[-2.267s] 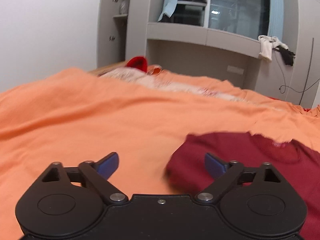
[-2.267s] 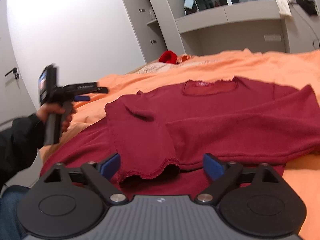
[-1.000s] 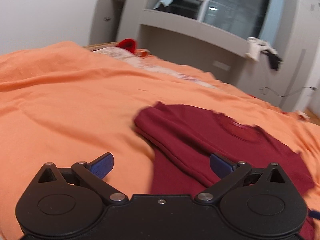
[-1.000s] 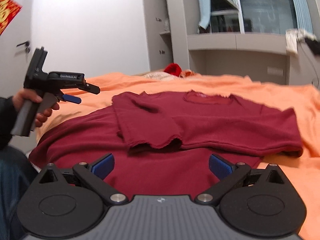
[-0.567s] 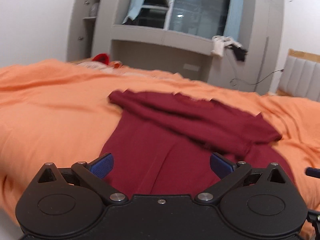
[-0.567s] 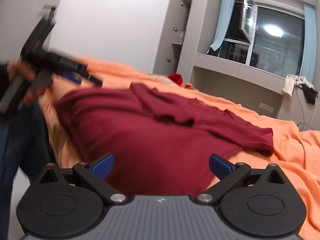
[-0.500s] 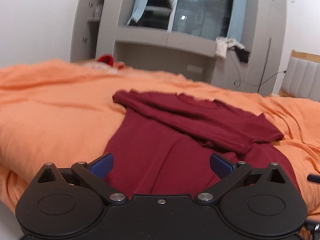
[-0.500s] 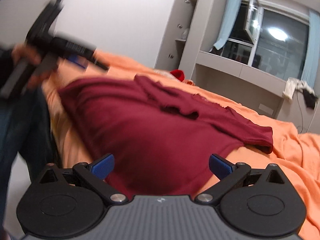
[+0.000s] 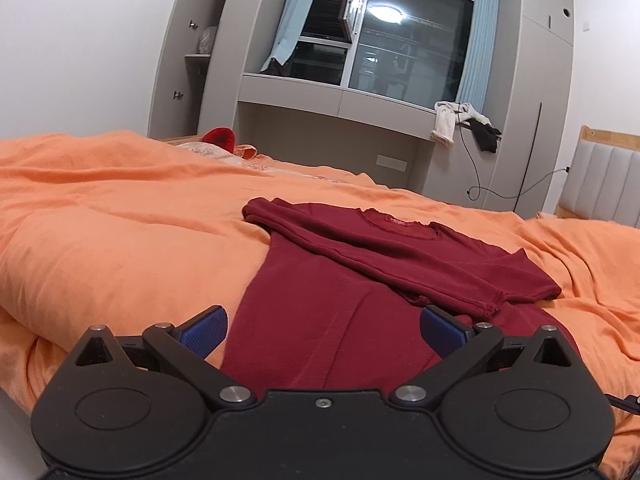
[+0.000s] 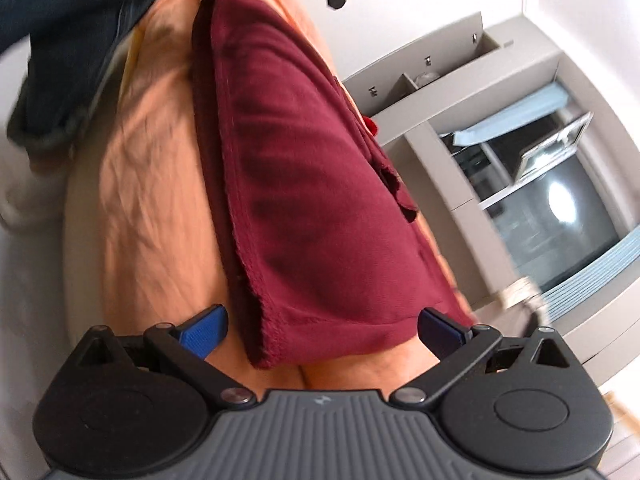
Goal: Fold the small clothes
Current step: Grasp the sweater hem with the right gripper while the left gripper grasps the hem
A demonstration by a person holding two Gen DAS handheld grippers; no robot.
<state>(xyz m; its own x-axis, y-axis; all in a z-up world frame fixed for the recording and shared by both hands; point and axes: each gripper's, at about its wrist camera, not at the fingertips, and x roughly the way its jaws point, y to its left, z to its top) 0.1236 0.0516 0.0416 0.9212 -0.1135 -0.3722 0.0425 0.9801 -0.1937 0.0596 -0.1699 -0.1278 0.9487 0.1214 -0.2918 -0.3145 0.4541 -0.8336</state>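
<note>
The left gripper [image 9: 322,326] stands wide, its blue pads apart and holding nothing, poised over the near hem of the dark red top [image 9: 360,280]. The right gripper [image 10: 320,326] is likewise spread wide and empty, rolled sideways at the hem corner of the top [image 10: 304,184].

The top lies flat on the orange bedspread [image 9: 120,232], its long axis running from the near edge of the bed toward the far side, neckline at the far end, both sleeves folded across the chest. Beyond the bed are a grey wardrobe [image 9: 528,92], a dark window [image 9: 400,48] with blue curtains, and a red item [image 9: 219,137], perhaps a hat.

Only the right wrist view shows the bedspread [image 10: 160,200] dropping over the bed's edge and dark blue clothing [image 10: 76,40], blurred.
</note>
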